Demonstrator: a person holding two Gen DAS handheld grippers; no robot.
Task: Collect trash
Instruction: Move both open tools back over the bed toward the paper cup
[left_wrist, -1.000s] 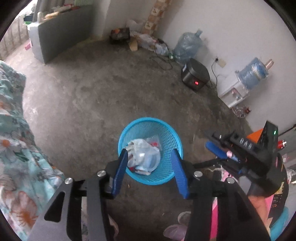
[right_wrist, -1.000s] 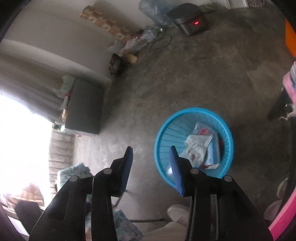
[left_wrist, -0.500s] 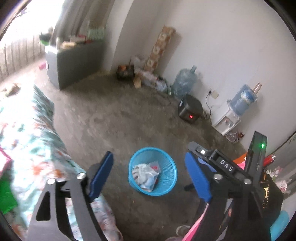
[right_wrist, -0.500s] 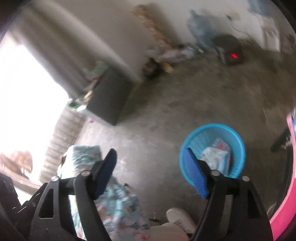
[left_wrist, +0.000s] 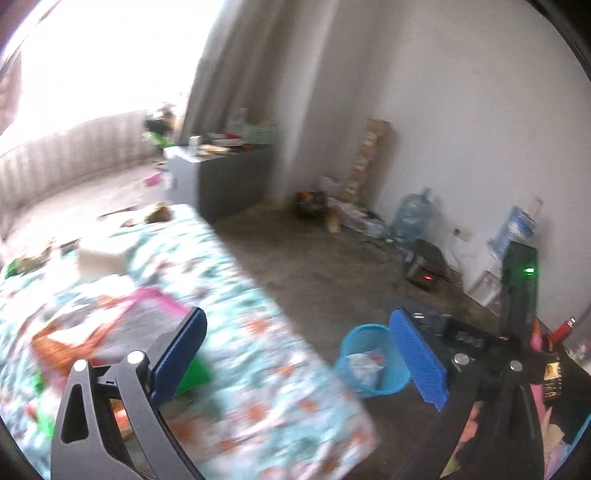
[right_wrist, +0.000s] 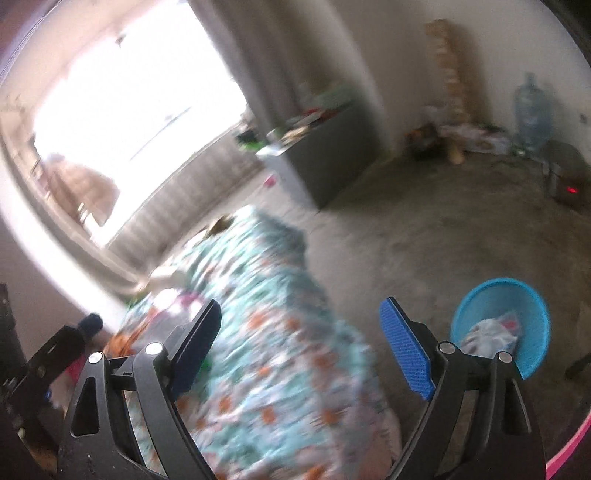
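A blue mesh trash basket (left_wrist: 373, 360) stands on the concrete floor beside the bed, with crumpled white and red trash (left_wrist: 364, 363) inside; it also shows in the right wrist view (right_wrist: 502, 325). Blurred pink, orange and green trash pieces (left_wrist: 110, 325) lie on the floral bedspread (left_wrist: 258, 369). My left gripper (left_wrist: 297, 356) is wide open and empty above the bed's edge. My right gripper (right_wrist: 301, 350) is wide open and empty over the bedspread (right_wrist: 266, 350), left of the basket.
A grey cabinet (left_wrist: 225, 177) with clutter on top stands by the curtain. Water jugs (left_wrist: 410, 218), a black cooker (left_wrist: 424, 264) with a red light and floor clutter line the far wall. The other gripper's body (left_wrist: 517, 302) is at my right.
Both grippers have risen from the basket and swung left toward the bed, their jaws opening wider. The basket now looks smaller and sits to the right.
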